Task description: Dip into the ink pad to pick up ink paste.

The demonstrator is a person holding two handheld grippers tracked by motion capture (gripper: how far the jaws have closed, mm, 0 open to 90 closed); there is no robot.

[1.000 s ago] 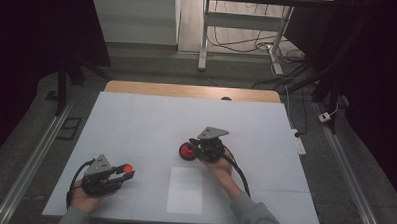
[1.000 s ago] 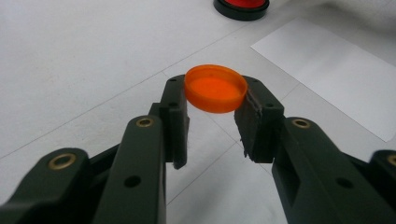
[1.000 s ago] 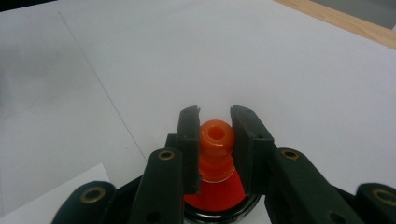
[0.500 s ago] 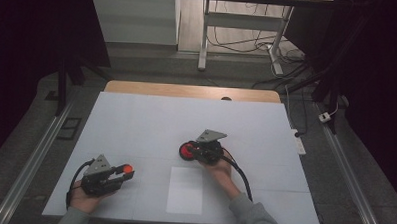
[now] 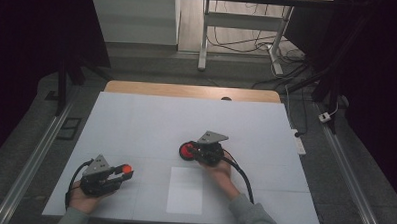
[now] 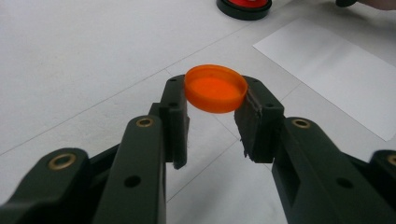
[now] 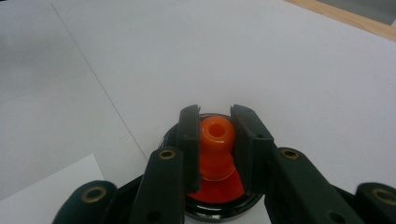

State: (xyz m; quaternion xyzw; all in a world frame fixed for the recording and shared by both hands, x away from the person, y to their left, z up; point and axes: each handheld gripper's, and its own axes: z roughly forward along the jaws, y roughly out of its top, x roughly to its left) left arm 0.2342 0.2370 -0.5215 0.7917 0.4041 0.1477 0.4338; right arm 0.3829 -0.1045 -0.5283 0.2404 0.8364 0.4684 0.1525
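My left gripper (image 6: 212,123) is shut on a flat orange cap (image 6: 215,87), held by its rim above the white table; the same cap (image 5: 126,168) glows at the jaw tips of the left gripper (image 5: 124,172) near the front left. My right gripper (image 7: 215,149) is shut on the orange neck (image 7: 216,135) of a red piece that sits in a black round base (image 7: 219,207). From above, this red and black object (image 5: 187,151) lies mid-table at the tip of the right gripper (image 5: 191,152). The left gripper view also catches the object (image 6: 243,6) at its top edge.
A white sheet of paper (image 5: 186,190) lies on the white table (image 5: 151,123) between the two hands, near the front edge. A wooden strip (image 5: 192,91) runs along the table's far edge. Cables trail from both grippers toward the person.
The right gripper with the red and black object has shifted slightly toward the person. The left hand has stayed still.
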